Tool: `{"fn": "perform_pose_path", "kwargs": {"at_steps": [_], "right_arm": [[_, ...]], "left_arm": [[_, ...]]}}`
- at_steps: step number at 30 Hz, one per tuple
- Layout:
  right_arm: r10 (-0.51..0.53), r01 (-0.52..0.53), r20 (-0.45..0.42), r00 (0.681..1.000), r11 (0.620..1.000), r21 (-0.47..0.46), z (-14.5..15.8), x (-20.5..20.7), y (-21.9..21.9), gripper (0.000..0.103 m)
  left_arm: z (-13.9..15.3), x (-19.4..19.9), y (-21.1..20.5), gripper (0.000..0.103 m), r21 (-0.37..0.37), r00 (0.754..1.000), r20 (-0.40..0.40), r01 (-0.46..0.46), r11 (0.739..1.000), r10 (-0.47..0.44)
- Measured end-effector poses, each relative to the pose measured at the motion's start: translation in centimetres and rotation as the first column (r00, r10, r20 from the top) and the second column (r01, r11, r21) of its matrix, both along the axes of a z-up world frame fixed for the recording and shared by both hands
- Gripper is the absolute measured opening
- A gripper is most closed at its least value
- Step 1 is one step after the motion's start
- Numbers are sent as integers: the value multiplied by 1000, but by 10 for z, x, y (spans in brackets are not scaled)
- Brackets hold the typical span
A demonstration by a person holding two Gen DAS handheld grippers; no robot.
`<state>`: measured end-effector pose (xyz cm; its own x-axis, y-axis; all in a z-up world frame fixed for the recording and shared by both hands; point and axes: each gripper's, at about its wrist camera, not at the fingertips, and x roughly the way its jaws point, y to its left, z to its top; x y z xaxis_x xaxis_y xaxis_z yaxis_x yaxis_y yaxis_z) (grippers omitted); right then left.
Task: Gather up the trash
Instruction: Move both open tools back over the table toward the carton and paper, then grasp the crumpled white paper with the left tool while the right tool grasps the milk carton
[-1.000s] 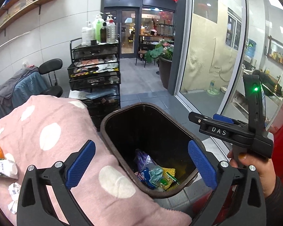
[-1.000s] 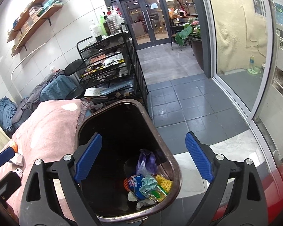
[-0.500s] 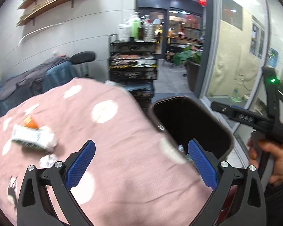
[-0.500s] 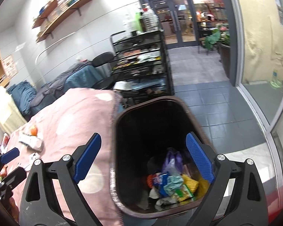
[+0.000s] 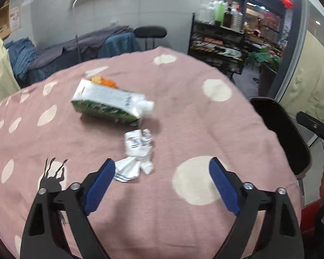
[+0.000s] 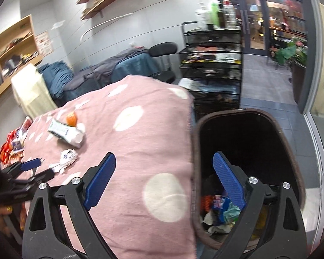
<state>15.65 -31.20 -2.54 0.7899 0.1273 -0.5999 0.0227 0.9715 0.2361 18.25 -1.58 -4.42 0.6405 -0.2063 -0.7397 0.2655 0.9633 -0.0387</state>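
Observation:
My left gripper [image 5: 162, 185] is open and empty over the pink dotted cloth [image 5: 183, 112], just short of a crumpled white wrapper [image 5: 138, 151]. Behind the wrapper lies a green-and-white carton [image 5: 110, 104] on its side, with an orange scrap [image 5: 103, 81] at its far end. My right gripper [image 6: 164, 181] is open and empty, straddling the cloth's edge and the brown trash bin [image 6: 291, 155]. The bin holds several wrappers [image 6: 220, 211]. The carton [image 6: 65, 132], the wrapper [image 6: 68, 157] and the left gripper [image 6: 32, 168] also show in the right wrist view.
Red snack packets [image 6: 10, 146] lie at the cloth's far left. A black wire trolley [image 6: 213, 69] with bottles stands behind the bin. A chair with blue and grey cloths [image 5: 86, 47] stands past the table. A glass wall [image 6: 317, 64] is on the right.
Both grippers have swung left, away from the bin. The left one now looks over the cloth at the carton and wrapper. The right one has shifted from over the bin to its left rim.

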Motion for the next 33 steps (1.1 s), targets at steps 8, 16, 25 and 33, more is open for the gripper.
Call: {"fn": "perform_pose_path", "kwargs": {"at_steps": [8, 16, 25, 33], "right_arm": [[127, -128, -40, 991, 991, -23, -1, 17, 44, 91], [263, -266, -70, 962, 963, -37, 1, 41, 84, 91], [454, -465, -117, 883, 881, -90, 3, 83, 148, 91], [621, -655, -207, 756, 710, -259, -11, 136, 239, 90]], "left_arm": [[-14, 34, 4, 71, 72, 998, -67, 26, 997, -21], [-30, 55, 6, 30, 99, 992, -128, 35, 994, -22], [6, 9, 55, 28, 27, 992, 35, -122, 992, 121], [14, -6, 88, 28, -9, 974, 51, -222, 975, 222]]}}
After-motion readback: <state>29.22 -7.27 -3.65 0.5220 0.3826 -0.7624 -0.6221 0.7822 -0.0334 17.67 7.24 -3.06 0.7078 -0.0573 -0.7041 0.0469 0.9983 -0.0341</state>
